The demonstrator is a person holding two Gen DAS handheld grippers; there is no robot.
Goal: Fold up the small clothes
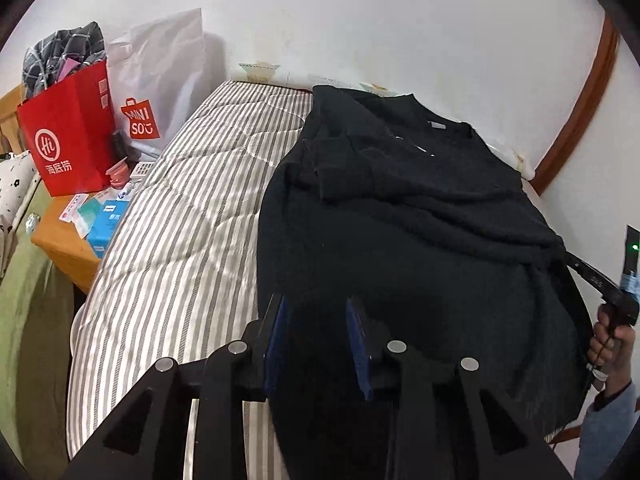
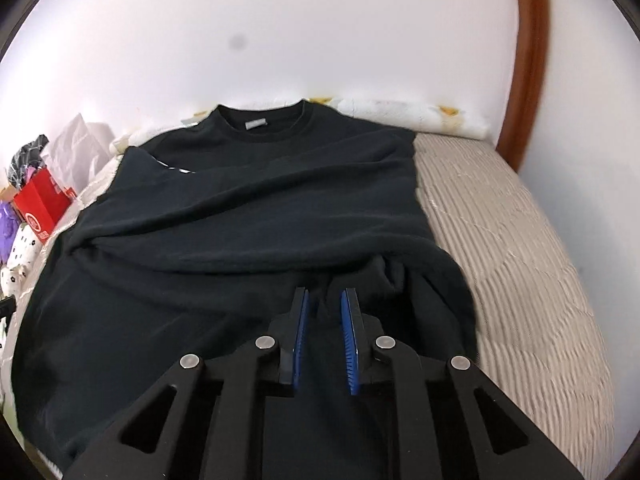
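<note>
A bed with a grey-and-white striped quilted cover (image 1: 176, 216) fills both views, its far edge against a white wall (image 1: 360, 20); a curved brown wooden headboard (image 1: 580, 96) rises at the bed's right end. A black crew-neck T-shirt with a small grey neck label (image 2: 240, 216) lies spread across the cover, collar toward the far edge, its left sleeve folded inward over the chest and loose ridges of cloth running across the body; its hem reaches the near edge. Beyond the bed's left edge stands a low orange wooden bedside table (image 1: 64, 248) carrying a red paper carrier bag (image 1: 68, 136) stuffed with checked cloth, a white plastic shopping bag (image 1: 160, 76) and small boxes. The left gripper (image 1: 318, 340) hangs over the shirt's lower left part, blue pads narrowly apart with no cloth pinched; the right gripper (image 2: 325, 336) sits at the bunched lower right part, pads slightly apart, fabric behind the gap but not visibly clamped. A hand (image 1: 612, 344) holds that gripper's handle at the near right corner.
</note>
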